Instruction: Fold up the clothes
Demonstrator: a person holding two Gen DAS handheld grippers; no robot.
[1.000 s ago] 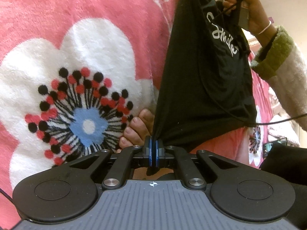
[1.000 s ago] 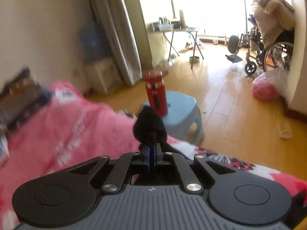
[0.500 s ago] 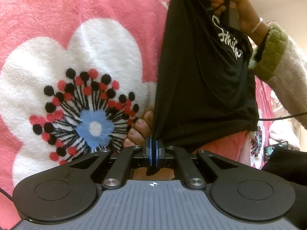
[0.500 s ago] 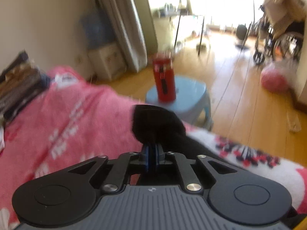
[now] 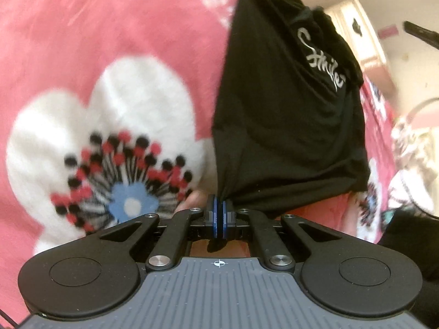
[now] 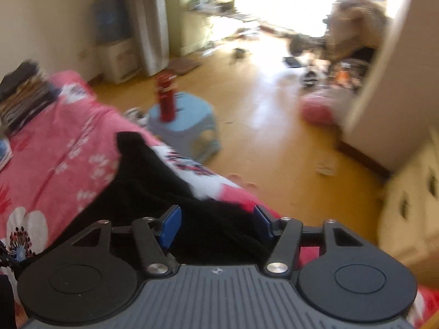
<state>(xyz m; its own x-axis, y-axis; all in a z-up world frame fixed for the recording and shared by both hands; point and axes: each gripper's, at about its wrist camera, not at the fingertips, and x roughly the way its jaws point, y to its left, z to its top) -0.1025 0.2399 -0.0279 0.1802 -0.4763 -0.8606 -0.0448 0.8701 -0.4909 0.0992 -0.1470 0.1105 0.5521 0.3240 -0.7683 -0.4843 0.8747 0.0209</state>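
A black shirt [image 5: 288,126] with white script lettering hangs over a pink floral blanket [image 5: 82,54]. My left gripper [image 5: 219,205] is shut on its lower corner, with a person's fingertips just beside the pads. In the right wrist view my right gripper [image 6: 216,224] has its jaws opening, blue pads wide apart. The black shirt [image 6: 153,186] lies draped on the blanket [image 6: 55,164] below and beyond them, not pressed by either pad.
A blue stool [image 6: 189,126] carrying a red bottle [image 6: 166,98] stands on the wooden floor [image 6: 269,126] beside the bed. Folded clothes [image 6: 22,93] are stacked at the bed's far left. A cream cabinet [image 6: 411,205] is at the right.
My right gripper let go of the shirt's top and pulled up and away; its jaws went from shut to wide apart. The shirt's top sagged. The hand and sleeve left the left wrist view.
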